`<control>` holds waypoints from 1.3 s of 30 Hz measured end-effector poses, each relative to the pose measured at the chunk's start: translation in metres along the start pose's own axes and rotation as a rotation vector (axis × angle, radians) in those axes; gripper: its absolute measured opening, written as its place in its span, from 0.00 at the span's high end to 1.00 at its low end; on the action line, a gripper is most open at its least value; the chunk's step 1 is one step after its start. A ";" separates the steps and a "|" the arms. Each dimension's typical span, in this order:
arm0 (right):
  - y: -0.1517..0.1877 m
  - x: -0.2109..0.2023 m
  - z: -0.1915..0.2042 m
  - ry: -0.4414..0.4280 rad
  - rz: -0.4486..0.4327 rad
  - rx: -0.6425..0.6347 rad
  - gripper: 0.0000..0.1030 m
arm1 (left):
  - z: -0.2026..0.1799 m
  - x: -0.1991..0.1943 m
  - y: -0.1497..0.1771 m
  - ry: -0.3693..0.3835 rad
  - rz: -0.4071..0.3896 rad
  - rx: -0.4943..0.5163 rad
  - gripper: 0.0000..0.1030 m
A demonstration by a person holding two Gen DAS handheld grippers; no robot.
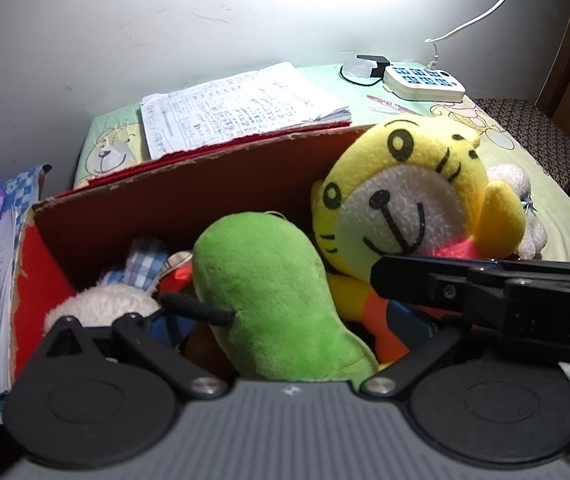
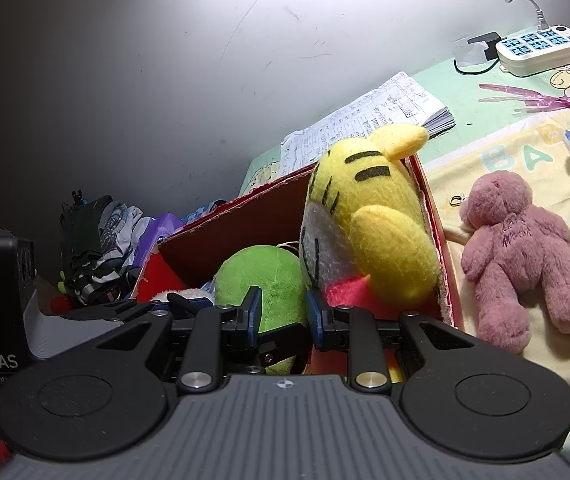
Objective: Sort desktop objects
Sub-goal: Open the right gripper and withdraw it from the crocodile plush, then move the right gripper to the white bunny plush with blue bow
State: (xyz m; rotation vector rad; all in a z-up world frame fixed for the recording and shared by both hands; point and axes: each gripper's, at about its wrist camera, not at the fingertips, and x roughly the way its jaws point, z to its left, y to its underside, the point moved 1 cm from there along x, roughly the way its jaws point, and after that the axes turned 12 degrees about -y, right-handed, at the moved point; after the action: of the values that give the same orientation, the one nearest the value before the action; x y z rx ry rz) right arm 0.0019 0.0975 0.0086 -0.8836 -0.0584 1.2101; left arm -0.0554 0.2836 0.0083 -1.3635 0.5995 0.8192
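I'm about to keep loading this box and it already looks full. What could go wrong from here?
1. The yellow plush tiger sits high, its head above the rim of the red cardboard box, so it may topple out.
2. The right claw is open close to both the tiger and the green plush toy; closing could catch the wrong one.

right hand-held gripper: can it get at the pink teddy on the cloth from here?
Probably yes. The pink teddy lies flat on the cloth outside the red box, nothing on top of it. The right hand-held gripper sits empty over the box, so it needs to swing right past the wall.
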 end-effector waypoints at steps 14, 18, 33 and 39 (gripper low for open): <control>0.001 0.000 0.001 0.010 0.020 -0.004 0.75 | 0.003 -0.013 0.004 -0.085 0.006 -0.014 0.02; 0.002 -0.002 0.002 0.009 0.025 -0.002 0.73 | 0.003 -0.018 0.006 -0.103 0.012 -0.023 0.01; 0.002 -0.018 0.006 -0.036 0.009 -0.006 0.66 | -0.001 -0.039 0.010 -0.235 0.010 -0.061 0.01; 0.003 -0.025 0.007 -0.061 0.007 -0.013 0.66 | -0.006 -0.048 0.012 -0.295 0.006 -0.069 0.01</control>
State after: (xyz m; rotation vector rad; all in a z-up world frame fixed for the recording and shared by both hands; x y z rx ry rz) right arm -0.0138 0.0808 0.0216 -0.8589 -0.1130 1.2445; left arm -0.0933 0.2705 0.0374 -1.2721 0.3484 1.0312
